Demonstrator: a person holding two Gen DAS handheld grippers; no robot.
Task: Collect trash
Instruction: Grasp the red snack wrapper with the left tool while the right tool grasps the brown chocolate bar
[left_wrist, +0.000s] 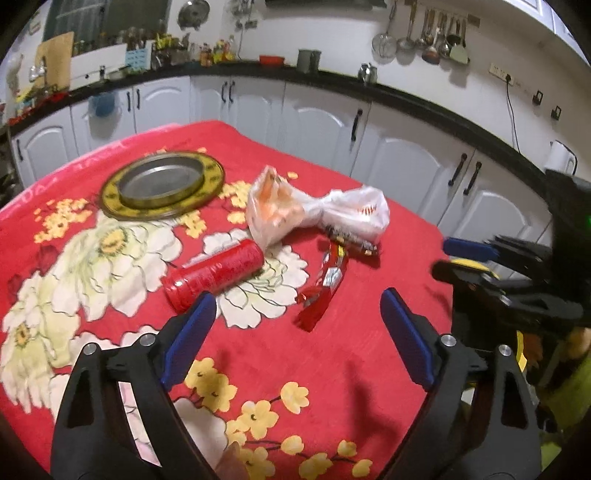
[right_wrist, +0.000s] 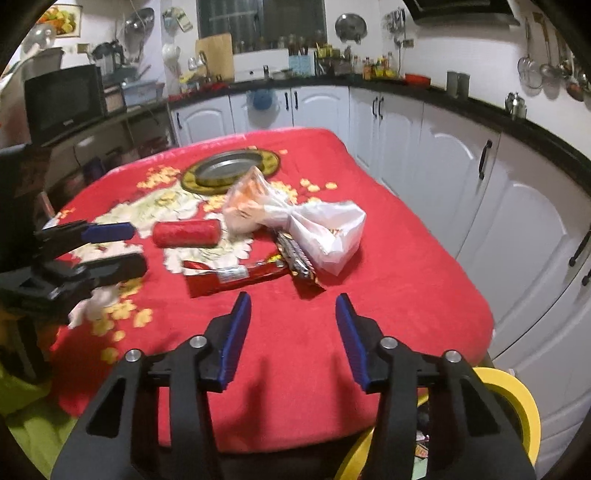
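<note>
On the red flowered tablecloth (left_wrist: 314, 369) lie a crumpled white plastic bag (left_wrist: 317, 210) (right_wrist: 314, 221), a red cylindrical can on its side (left_wrist: 214, 273) (right_wrist: 186, 233), a red snack wrapper (left_wrist: 325, 284) (right_wrist: 236, 275) and a dark wrapper (left_wrist: 351, 240) (right_wrist: 297, 260). My left gripper (left_wrist: 299, 306) is open and empty, just short of the can and red wrapper. My right gripper (right_wrist: 293, 306) is open and empty, just short of the wrappers. Each gripper shows in the other's view, the right one (left_wrist: 465, 258) and the left one (right_wrist: 110, 245).
A round metal plate with a yellow rim (left_wrist: 162, 184) (right_wrist: 229, 170) sits at the far side of the table. A yellow-rimmed bin (right_wrist: 517, 417) stands below the table's near right edge. White cabinets (left_wrist: 406, 158) and a black counter run behind.
</note>
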